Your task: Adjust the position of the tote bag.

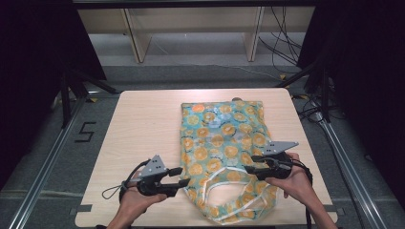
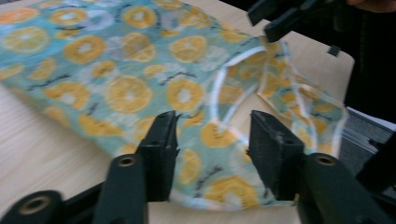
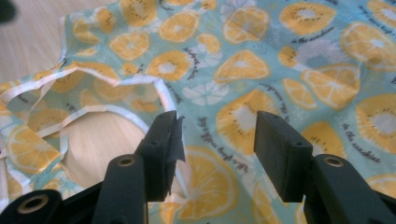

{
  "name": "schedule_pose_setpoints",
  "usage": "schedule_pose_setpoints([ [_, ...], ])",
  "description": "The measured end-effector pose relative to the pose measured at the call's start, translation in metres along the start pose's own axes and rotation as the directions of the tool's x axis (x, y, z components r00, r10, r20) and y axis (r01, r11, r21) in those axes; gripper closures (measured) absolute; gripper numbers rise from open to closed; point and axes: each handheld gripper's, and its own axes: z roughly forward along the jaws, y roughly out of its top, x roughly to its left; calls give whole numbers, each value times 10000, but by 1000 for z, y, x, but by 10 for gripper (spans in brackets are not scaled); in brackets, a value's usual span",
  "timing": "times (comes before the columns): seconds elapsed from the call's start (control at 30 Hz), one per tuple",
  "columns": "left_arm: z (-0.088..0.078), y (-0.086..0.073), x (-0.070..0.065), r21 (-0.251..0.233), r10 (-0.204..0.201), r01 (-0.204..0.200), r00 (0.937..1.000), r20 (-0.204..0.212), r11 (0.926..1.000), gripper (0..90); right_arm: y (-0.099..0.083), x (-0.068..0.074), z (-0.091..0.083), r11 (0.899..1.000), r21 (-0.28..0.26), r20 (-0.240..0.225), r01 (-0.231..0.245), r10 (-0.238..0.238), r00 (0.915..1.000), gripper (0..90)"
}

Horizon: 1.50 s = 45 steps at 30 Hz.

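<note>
A teal cloth printed with orange slices (image 1: 222, 143) lies flat on the wooden table, its white-edged straps and cut-out opening (image 1: 228, 188) toward the near edge. My left gripper (image 1: 183, 177) is open at the cloth's near left corner; in the left gripper view its jaws stand apart over the cloth's edge (image 2: 210, 154). My right gripper (image 1: 248, 169) is open above the cloth's right side, next to the opening. In the right gripper view the printed fabric (image 3: 219, 126) lies between its spread jaws, with the white trim (image 3: 93, 112) at left.
The light wooden table (image 1: 143, 129) has bare surface left of the cloth. Black frame legs (image 1: 67, 90) and cables (image 1: 286, 43) stand beyond the far edge, with pale shelving (image 1: 191, 28) behind. The other gripper (image 2: 299, 14) appears at the top of the left gripper view.
</note>
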Motion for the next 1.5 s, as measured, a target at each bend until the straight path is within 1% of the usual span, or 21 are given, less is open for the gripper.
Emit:
schedule_pose_setpoints([
  [0.27,37,-13,-14,1001,-425,416,9991,70,9941,357,-2,5,-4,9996,-13,-28,288,-288,9996,503],
  [0.4,46,-13,-18,1422,-10,41,9998,-220,9898,266,-5,8,-6,9996,41,-74,283,-283,9996,495],
  [0.43,50,-12,-20,1367,-180,223,9993,-327,9904,252,-6,9,-5,9998,49,-28,194,-194,9998,492],
  [0.5,53,-11,-19,1647,184,-102,9987,-483,9863,246,-8,11,-5,10000,32,-26,8,-8,10000,490],
  [0.53,61,-9,-18,1842,564,-449,9967,-576,9819,246,-8,9,-5,9998,75,-28,209,-209,9998,485],
  [0.57,72,-8,-16,2083,1067,-882,9911,-790,9741,253,-9,11,-5,9998,171,-50,-59,59,10000,481],
  [0.63,78,-7,-12,2301,1364,-1113,9860,-959,9668,289,-9,11,-6,9999,107,58,-4,3,10000,479],
  [0.7,87,-8,-11,2487,1421,-1179,9864,-820,9614,484,-10,11,-10,9999,34,130,132,-132,9998,476],
  [0.73,90,-8,-10,2574,1685,-1435,9826,-778,9556,484,-10,11,-10,9999,34,130,132,-132,9998,476],
  [0.77,92,-5,-6,2796,2239,-1970,9723,-674,9397,702,-11,11,-12,9999,-65,150,142,-141,9998,476],
  [0.83,91,-3,-5,2686,2322,-2075,9706,-634,9407,829,-12,11,-12,9996,-177,200,200,-196,9996,477],
  [0.87,90,0,-2,2574,2412,-2157,9678,-716,9419,829,-12,13,-14,9999,-66,80,-120,121,9999,477],
  [0.9,88,4,-1,2400,2283,-2047,9707,-749,9490,859,-13,12,-13,9999,-120,115,-95,97,9999,477],
  [1.07,79,31,11,1819,2487,-2269,9626,-1074,9568,884,-14,15,-14,9999,-72,-277,131,-133,9995,477],
  [1.1,79,43,22,1487,2070,-1893,9716,-1144,9706,884,-13,17,-14,9998,-118,-369,184,-189,9991,477],
  [1.13,79,43,22,1487,2070,-1893,9716,-1144,9706,884,-13,19,-14,9994,-284,-453,202,-214,9987,477],
  [1.2,83,55,38,1196,1220,-1066,9840,-1298,9871,884,-11,25,-15,9989,-391,-763,270,-299,9966,476],
  [1.3,85,63,51,926,1109,-1014,9883,-1045,9905,883,-9,31,-14,9983,-483,-1067,317,-367,9936,471],
  [1.33,87,67,55,688,565,-507,9947,-855,9963,883,-8,35,-13,9990,-397,-1276,189,-238,9915,464],
  [1.37,88,70,57,541,347,-307,9967,-740,9981,882,-6,42,-5,9976,-375,-1350,581,-627,9889,453],
  [1.5,90,81,66,626,174,-139,9983,-560,9979,882,-5,56,15,9935,-64,-990,1140,-1140,9885,437],
])
